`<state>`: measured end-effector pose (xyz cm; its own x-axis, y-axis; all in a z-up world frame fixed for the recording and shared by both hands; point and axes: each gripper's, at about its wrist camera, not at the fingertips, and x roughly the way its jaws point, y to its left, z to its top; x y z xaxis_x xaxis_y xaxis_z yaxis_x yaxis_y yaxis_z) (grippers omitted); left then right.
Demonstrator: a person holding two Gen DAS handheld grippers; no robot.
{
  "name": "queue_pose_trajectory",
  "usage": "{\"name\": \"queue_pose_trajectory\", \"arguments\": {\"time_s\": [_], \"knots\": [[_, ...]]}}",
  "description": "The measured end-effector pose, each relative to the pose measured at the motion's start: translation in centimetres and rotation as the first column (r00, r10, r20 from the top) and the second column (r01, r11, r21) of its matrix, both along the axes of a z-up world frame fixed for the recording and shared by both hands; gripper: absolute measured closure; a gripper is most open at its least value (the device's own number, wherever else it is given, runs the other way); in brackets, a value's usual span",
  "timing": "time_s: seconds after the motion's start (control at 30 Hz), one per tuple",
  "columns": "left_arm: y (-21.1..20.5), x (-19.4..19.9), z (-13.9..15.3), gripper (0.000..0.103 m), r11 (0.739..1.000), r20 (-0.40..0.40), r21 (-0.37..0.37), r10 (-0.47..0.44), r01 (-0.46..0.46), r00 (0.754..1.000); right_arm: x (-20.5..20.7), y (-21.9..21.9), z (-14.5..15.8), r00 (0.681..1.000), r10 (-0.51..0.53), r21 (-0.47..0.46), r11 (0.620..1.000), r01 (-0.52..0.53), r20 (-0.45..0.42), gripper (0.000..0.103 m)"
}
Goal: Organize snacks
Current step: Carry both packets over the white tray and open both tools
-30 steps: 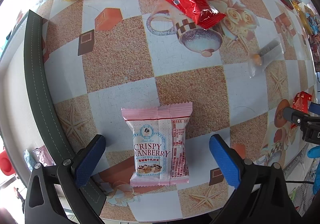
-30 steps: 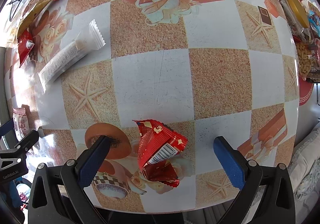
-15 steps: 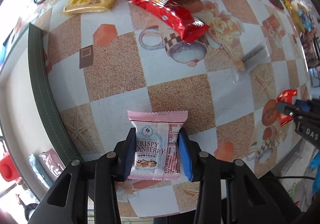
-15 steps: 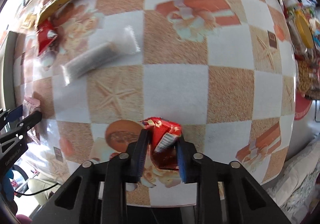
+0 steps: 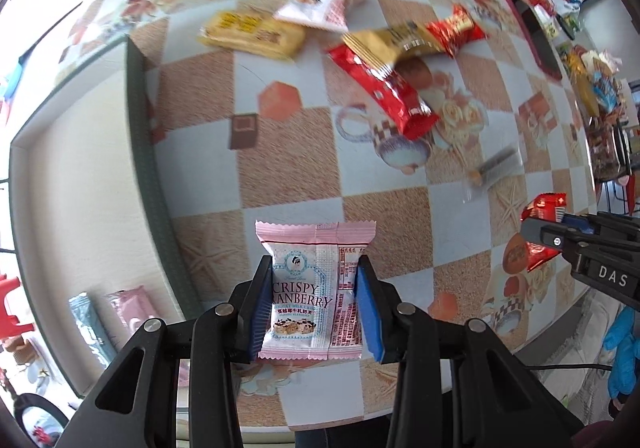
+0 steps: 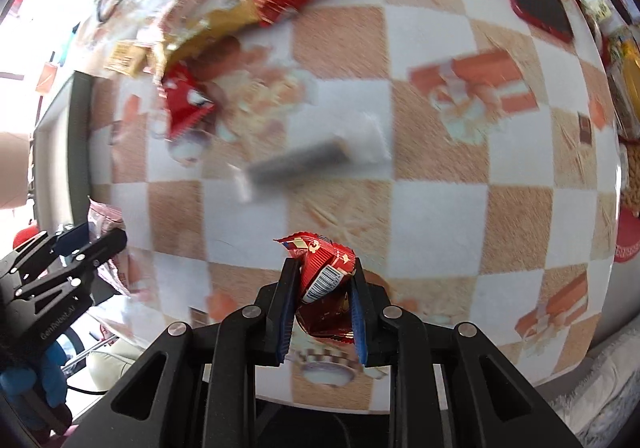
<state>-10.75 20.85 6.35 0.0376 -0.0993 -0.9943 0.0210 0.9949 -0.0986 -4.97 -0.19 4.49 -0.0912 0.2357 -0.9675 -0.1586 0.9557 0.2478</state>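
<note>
The left gripper [image 5: 315, 306] is clamped on a pink cranberry crisp packet [image 5: 314, 290], its two blue pads pressing the packet's sides; its jaws have just been closing on it. The packet hangs above the checkered tablecloth [image 5: 288, 152], near the edge of a grey-green tray [image 5: 150, 152]. The right gripper [image 6: 323, 308] grasps a crumpled red snack wrapper [image 6: 324, 280], squeezed between its pads; its jaws too have just been closing. On the table farther away lie a yellow packet [image 5: 252, 34], a long red packet [image 5: 384, 88], a gold packet [image 5: 394, 40] and a clear-wrapped dark stick [image 6: 304, 162], which is blurred.
</note>
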Motion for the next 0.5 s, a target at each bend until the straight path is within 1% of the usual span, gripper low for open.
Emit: {"name": "queue_pose_trajectory", "arguments": {"time_s": [0.2, 0.3, 0.5], "knots": [[3.5, -0.1, 2.3, 0.061, 0.999, 0.055, 0.005, 0.053, -0.054, 0.997, 1.6, 5.4, 2.2, 0.996, 0.084, 0.027, 0.996, -0.085, 0.043, 0.078], [6.2, -0.6, 3.3, 0.060, 0.995, 0.082, 0.006, 0.101, -0.102, 0.991, 2.2, 8.1, 3.2, 0.990, 0.127, 0.041, 0.991, -0.129, 0.062, 0.078], [10.4, -1.8, 3.8, 0.061, 0.978, 0.101, 0.009, 0.207, -0.209, 0.973, 3.0, 14.0, 4.7, 0.972, 0.213, 0.072, 0.973, -0.220, 0.096, 0.078]]}}
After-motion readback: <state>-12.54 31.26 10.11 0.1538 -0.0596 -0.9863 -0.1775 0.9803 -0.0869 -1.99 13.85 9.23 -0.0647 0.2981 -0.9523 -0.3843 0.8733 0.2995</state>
